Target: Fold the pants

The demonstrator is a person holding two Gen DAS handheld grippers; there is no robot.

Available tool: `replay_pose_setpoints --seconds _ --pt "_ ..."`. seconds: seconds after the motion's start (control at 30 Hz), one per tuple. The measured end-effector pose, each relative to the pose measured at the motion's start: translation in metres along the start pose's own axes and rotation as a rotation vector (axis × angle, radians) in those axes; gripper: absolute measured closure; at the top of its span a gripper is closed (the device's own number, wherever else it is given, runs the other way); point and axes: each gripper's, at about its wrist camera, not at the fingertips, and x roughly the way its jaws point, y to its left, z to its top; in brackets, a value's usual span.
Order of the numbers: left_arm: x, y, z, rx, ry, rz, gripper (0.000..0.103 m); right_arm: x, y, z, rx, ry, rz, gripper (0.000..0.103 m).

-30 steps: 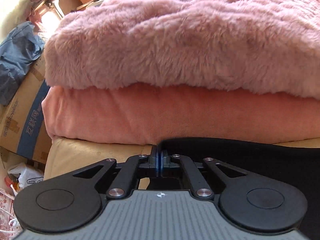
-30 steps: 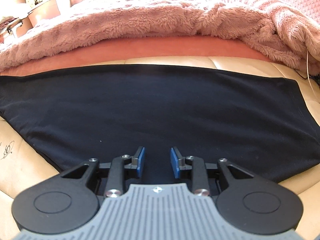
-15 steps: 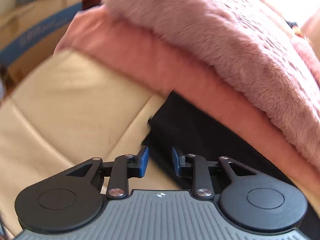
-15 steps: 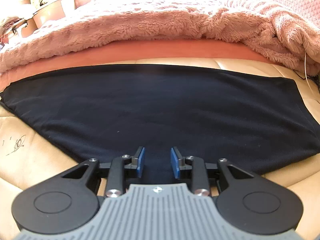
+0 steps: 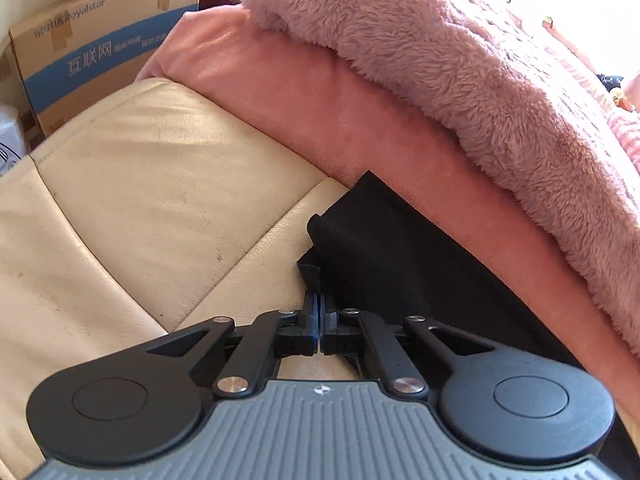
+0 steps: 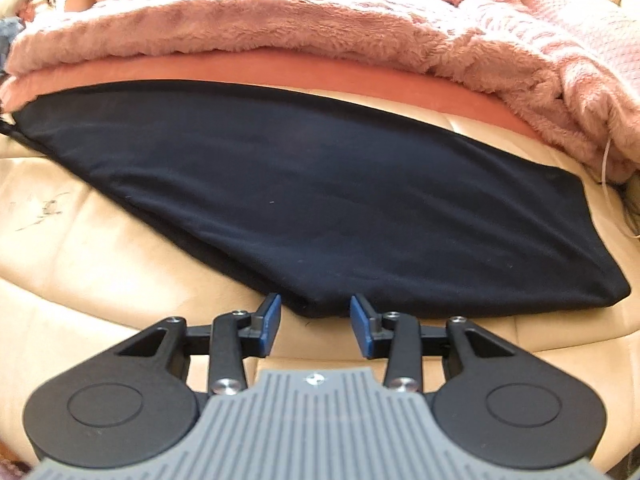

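In the left wrist view the left gripper (image 5: 319,312) has its jaws pressed together at the corner of the black pants (image 5: 400,264), apparently pinching a small flap of the cloth, though the dark fabric makes this hard to confirm. In the right wrist view the pants (image 6: 320,200) lie spread flat on the cream sofa cushion (image 6: 100,280) below a fluffy pink blanket (image 6: 280,28), and the right gripper (image 6: 315,316) stands with its jaws partly open astride the near edge, gripping nothing.

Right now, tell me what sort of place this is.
Probably a lived-in home room: a cream leather sofa piled with a fluffy pink blanket, beside a taped brown cardboard box.
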Motion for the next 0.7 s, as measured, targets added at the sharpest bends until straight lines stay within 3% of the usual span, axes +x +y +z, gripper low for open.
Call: replay_pose_setpoints --seconds 0.07,0.23,0.43,0.7 --pt "-0.003 0.002 -0.001 0.0 0.005 0.007 0.103 0.005 0.0 0.002 0.012 0.019 -0.017 0.103" --pt "-0.027 0.013 -0.014 0.021 0.013 0.042 0.103 0.0 -0.011 -0.006 0.037 0.059 -0.021 0.103" --pt "-0.059 0.046 -0.053 0.004 0.053 0.059 0.103 -0.014 -0.027 -0.023 0.049 0.088 -0.04 0.103" --pt "-0.076 0.099 -0.079 -0.154 0.098 -0.023 0.1 -0.018 -0.045 -0.036 0.085 0.12 -0.044 0.103"
